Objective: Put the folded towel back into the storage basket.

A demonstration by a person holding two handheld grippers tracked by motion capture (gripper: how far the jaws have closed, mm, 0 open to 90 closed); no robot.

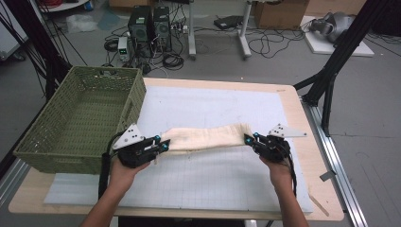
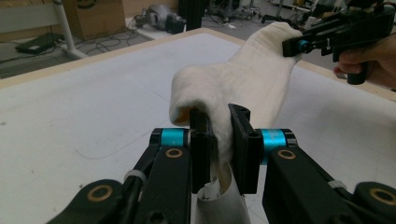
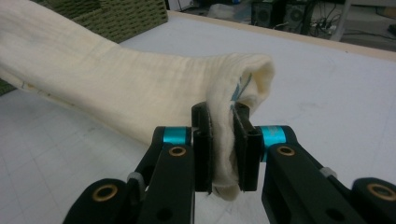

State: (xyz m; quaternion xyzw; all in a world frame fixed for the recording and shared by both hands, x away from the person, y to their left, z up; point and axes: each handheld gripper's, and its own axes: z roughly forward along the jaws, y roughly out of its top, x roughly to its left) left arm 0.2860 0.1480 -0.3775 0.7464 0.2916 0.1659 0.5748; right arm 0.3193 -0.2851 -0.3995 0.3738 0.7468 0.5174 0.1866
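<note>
A cream folded cloth (image 1: 205, 137) hangs stretched between my two grippers, a little above the white gridded mat (image 1: 213, 179). My left gripper (image 1: 164, 146) is shut on the cloth's left end; in the left gripper view the fabric (image 2: 252, 79) is bunched between the jaws of that gripper (image 2: 223, 140), with a white label hanging below. On the right end my right gripper (image 1: 248, 139) is shut; the right gripper view shows the folded edge (image 3: 140, 88) pinched in its own gripper (image 3: 224, 140). The right gripper (image 2: 299, 45) also appears far off in the left gripper view.
A green woven basket (image 1: 82, 118) stands at the table's left, close behind my left hand. The wooden table edge (image 1: 312, 142) runs along the right. Computers, cables and black frame legs stand on the floor beyond.
</note>
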